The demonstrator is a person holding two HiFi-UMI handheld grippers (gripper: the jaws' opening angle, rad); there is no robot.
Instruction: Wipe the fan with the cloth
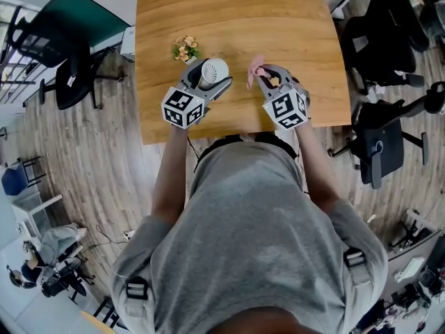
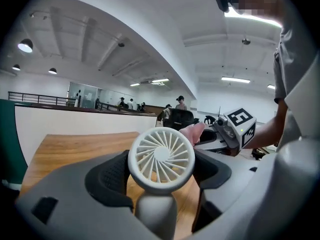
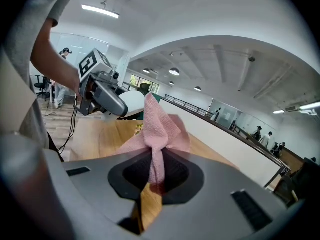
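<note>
Above table, left gripper grips 1 fan, right gripper 1 cloth.

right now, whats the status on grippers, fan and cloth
Left gripper shut on fan, right gripper shut on pink cloth. Pink cloth beside fan, not yet touching. Nothing between them.

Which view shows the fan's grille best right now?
The left gripper view: the fan faces the camera, grille spokes clear and close. The head view shows it small, from above. The right gripper view shows at most a white sliver beside the cloth.
</note>
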